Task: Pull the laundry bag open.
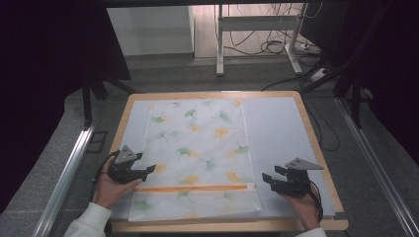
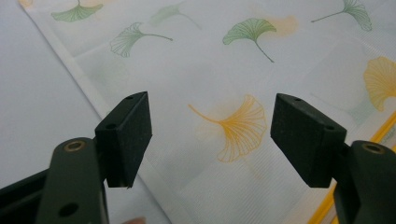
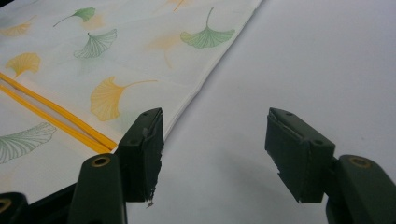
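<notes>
Materials as I see them from the feed:
Cloth (image 1: 197, 148): thin white fabric, matt, fine woven ribbing, printed green and orange leaves, one glossy-looking orange band (image 1: 192, 187).
Mat (image 1: 276, 133): smooth, matt, pale grey sheet.
Table (image 1: 323, 163): light wood edge, smooth.
Left gripper (image 2: 210, 135) and right gripper (image 3: 215, 149): matt black plastic, brass-coloured rivets; the right gripper's pads (image 3: 148, 154) look chipped and rough.
</notes>
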Tool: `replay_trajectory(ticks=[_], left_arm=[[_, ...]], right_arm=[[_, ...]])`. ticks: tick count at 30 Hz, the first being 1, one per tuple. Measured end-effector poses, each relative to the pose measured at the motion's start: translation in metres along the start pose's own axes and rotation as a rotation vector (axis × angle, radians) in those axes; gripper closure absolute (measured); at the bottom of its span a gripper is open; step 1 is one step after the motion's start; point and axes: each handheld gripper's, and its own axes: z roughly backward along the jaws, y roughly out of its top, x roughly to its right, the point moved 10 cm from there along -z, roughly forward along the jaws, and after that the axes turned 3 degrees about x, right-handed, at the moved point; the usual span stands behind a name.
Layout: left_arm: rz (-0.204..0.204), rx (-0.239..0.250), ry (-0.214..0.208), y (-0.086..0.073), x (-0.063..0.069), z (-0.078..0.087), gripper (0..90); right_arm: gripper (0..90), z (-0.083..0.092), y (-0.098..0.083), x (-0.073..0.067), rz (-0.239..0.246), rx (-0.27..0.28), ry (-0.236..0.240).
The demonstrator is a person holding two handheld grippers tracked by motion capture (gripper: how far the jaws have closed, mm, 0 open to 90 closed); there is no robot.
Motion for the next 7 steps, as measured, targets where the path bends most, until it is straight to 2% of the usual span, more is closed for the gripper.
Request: replay_trajectory(ticks=[7], left_arm=[[0.003,0.003,-0.002,0.0001,-0.0002,0.0002,29.3]], right_arm=[[35.7,-0.0005,-0.0006,-0.0006,0.005,-0.006,0.004]])
